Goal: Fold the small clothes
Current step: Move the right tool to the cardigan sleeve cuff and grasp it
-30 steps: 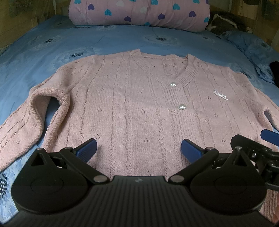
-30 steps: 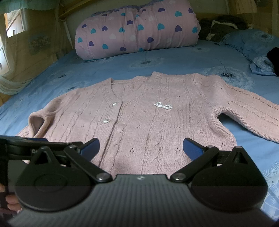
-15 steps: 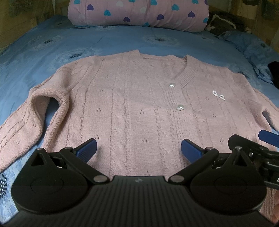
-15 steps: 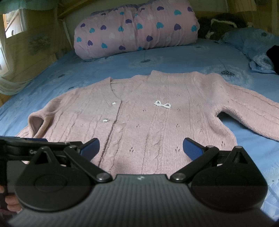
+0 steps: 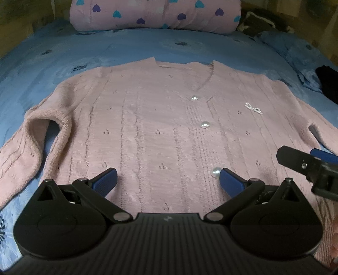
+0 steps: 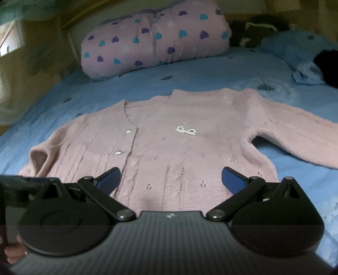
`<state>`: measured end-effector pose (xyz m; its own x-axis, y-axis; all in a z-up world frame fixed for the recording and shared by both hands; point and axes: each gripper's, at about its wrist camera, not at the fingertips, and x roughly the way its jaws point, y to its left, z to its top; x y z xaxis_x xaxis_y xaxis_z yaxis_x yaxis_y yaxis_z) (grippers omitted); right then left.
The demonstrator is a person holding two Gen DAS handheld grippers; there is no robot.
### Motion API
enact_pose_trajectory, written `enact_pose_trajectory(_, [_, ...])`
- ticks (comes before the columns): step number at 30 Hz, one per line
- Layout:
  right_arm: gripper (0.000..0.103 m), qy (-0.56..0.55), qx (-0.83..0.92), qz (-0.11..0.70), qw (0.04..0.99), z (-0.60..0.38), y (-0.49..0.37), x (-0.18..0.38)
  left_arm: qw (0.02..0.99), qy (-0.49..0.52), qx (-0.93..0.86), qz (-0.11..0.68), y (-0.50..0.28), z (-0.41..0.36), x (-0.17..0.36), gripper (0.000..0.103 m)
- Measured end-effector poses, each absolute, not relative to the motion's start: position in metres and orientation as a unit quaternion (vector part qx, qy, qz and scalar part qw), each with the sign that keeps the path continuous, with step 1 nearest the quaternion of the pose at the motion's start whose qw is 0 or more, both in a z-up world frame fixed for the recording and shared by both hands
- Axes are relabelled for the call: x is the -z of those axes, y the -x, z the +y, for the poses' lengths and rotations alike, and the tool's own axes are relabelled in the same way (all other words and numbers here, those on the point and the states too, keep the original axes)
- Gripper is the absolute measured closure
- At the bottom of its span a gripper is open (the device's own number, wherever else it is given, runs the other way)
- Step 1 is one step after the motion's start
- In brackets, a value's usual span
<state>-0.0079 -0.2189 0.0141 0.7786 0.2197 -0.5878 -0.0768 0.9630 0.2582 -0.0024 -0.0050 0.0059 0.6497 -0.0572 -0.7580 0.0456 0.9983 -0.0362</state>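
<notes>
A pink knitted cardigan lies flat, front up, on the blue bedsheet, sleeves spread to both sides. It has pearl buttons and a small white bow. It also shows in the right wrist view. My left gripper is open and empty, low over the hem, left of the button line. My right gripper is open and empty, over the hem's right half. The right gripper shows at the left view's right edge.
A rolled pink quilt with hearts lies at the head of the bed. A crumpled blue cover and a dark garment lie at the far right. A wooden wall borders the bed's left side.
Both grippers have moved forward and lower over the cardigan's hem. A third button has come into the left view. Both stay open.
</notes>
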Motion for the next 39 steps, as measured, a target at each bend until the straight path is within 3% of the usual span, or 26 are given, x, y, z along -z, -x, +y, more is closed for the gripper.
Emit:
enact_pose_trajectory(19, [0.000, -0.160, 0.054, 0.331, 0.928, -0.320, 0.015, -0.031, 0.904, 0.009, 0.045, 0.425, -0.005, -0.005, -0.003, 0.000])
enact_pose_trajectory(39, [0.000, -0.273, 0.241, 0.296, 0.883, -0.431, -0.001, 0.017, 0.903, 0.011, 0.039, 0.428, -0.013, 0.000, 0.007, 0.000])
